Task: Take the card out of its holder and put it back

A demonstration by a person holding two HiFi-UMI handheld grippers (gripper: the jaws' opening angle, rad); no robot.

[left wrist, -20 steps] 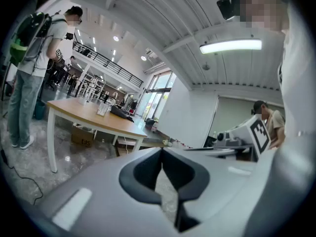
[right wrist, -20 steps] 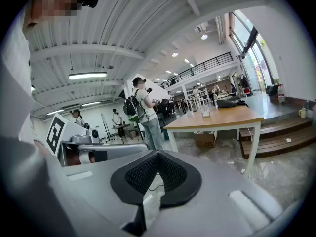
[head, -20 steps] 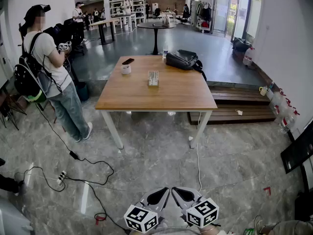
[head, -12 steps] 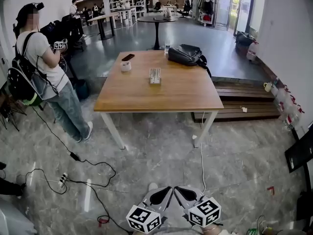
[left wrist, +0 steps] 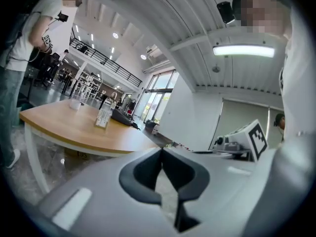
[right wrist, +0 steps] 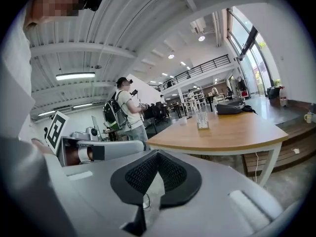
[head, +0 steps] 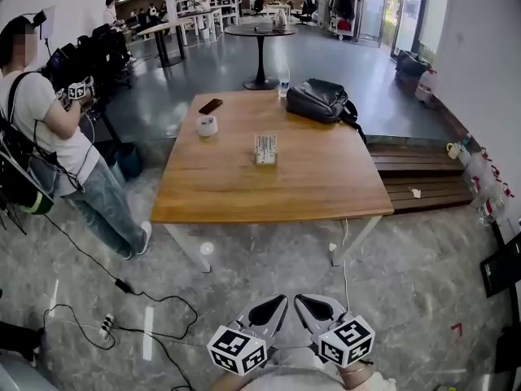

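Observation:
A clear card holder (head: 265, 149) with a card in it stands upright near the middle of the wooden table (head: 309, 190). The same holder shows small in the left gripper view (left wrist: 103, 116) and in the right gripper view (right wrist: 201, 121). Both grippers hang low and close to the person's body, well short of the table. The left gripper (head: 282, 300) is shut, tips touching, nothing in it. The right gripper (head: 299, 299) is shut too and holds nothing. They point side by side toward the table.
On the table lie a black bag (head: 321, 100) at the far right, a small white cup (head: 207, 125) and a dark phone (head: 211, 105) at the far left. A person with a backpack (head: 45, 149) stands left of the table. Cables (head: 151, 300) trail on the marble floor.
The view has closed in on the table, which now looks larger and nearer. Both grippers stay shut and side by side at the bottom of the view.

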